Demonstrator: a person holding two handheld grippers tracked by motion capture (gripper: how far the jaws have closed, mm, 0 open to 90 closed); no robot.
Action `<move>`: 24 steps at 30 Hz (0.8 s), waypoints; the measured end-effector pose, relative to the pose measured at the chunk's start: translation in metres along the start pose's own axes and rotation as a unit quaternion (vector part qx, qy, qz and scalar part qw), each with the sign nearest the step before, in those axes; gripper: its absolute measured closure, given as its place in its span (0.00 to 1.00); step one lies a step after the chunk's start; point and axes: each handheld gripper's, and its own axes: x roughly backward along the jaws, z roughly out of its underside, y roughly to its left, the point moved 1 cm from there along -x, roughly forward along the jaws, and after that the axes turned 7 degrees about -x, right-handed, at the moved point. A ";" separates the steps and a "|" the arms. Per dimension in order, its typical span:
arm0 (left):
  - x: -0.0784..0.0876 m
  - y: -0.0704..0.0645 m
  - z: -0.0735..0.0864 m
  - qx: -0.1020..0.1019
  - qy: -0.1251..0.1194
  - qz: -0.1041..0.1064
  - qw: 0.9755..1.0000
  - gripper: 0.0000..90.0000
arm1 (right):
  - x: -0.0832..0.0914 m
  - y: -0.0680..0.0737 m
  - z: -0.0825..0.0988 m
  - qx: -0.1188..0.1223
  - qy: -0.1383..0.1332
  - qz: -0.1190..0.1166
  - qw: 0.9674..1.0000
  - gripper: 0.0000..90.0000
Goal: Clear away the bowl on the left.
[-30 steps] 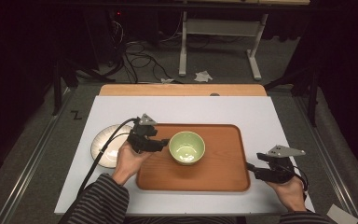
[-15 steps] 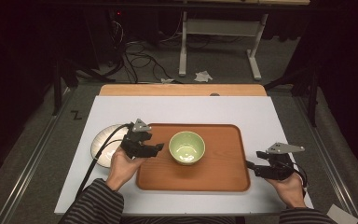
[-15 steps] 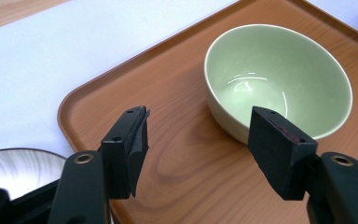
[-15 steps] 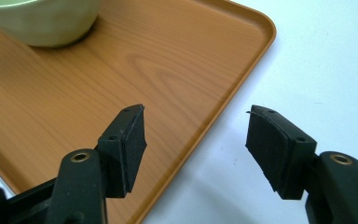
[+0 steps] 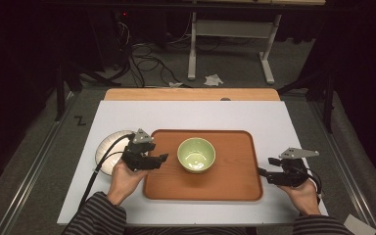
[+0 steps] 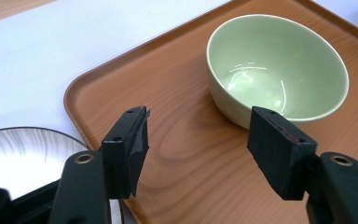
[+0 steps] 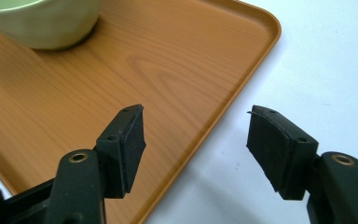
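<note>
The left gripper hangs over the left part of the tray, its jaws spread wide with nothing between them, pointing at the green bowl. The bowl stands upright and empty near the middle of the tray, a little apart from the jaws. The right gripper is at the right edge of the tray, also wide open and holding nothing. A white plate lies on the table, just left of the tray.

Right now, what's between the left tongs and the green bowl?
Nothing but bare tray wood separates the open left tongs from the green bowl, seen in the left gripper view.
</note>
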 end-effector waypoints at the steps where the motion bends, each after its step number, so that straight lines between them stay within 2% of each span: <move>1: 0.001 0.000 0.001 0.002 0.000 0.000 1.000 0.43 | -0.001 0.000 0.000 0.002 -0.001 -0.001 1.000 0.43; 6: 0.004 0.002 0.007 0.017 -0.004 0.004 1.000 0.43 | -0.003 0.000 -0.002 0.004 0.005 -0.010 1.000 0.42; 14: 0.007 0.001 0.015 0.015 0.001 -0.001 1.000 0.42 | -0.009 0.002 -0.003 0.009 0.013 -0.022 1.000 0.41; 24: 0.013 0.000 0.023 0.028 -0.007 -0.005 1.000 0.42 | -0.012 0.002 -0.004 0.002 0.019 -0.028 0.999 0.41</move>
